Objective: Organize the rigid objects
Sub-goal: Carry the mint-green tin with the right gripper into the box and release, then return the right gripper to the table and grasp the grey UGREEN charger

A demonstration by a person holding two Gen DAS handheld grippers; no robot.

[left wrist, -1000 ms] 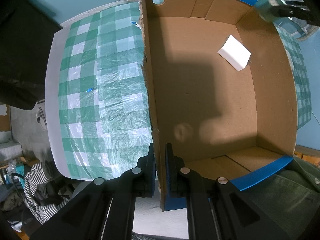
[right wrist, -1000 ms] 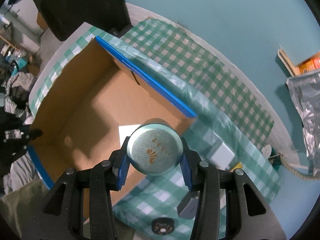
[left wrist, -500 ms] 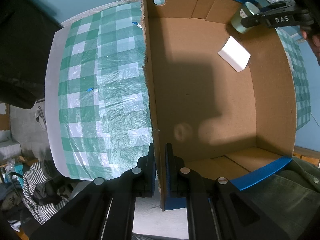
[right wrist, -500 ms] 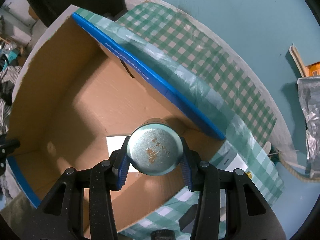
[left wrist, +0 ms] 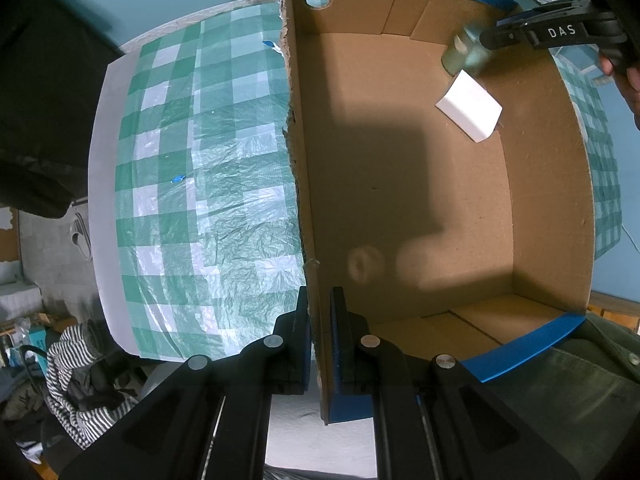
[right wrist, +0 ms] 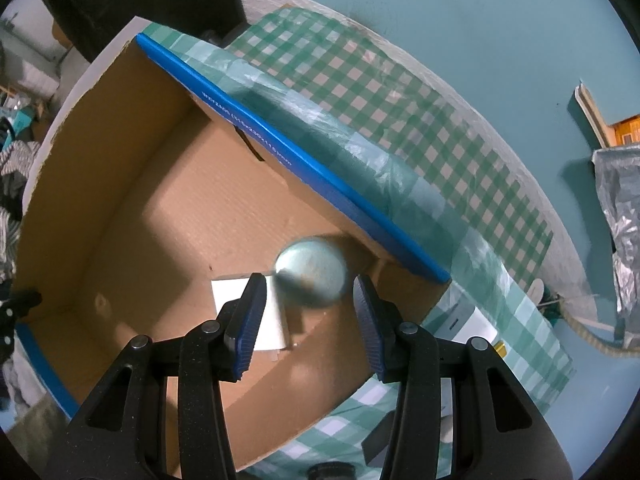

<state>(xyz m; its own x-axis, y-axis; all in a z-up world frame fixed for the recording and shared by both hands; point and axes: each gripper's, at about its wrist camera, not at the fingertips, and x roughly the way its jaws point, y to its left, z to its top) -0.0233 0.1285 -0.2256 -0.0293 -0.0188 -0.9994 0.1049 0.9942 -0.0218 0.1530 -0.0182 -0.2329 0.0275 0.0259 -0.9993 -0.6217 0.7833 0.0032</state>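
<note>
A: Since the earlier frame, right gripper [right wrist: 308,312] is lower inside the cardboard box [left wrist: 420,208]; the round tin [right wrist: 310,274], clamped before, now sits blurred beyond the pads, which stand apart and off it: released, apparently dropping.

B: Entries, largest first?

A: Bench [left wrist: 208,168], green-check cover. Cardboard box, blue rim, one wall pinched by left gripper [left wrist: 320,344], clenched on the card. White block [left wrist: 470,110] on the box floor near the far corner. Round tin, over the floor just beside that block.

B: Risks?

A: Tin may land on the block's edge and roll or tip; a slackened left grip could let the box shift.
</note>
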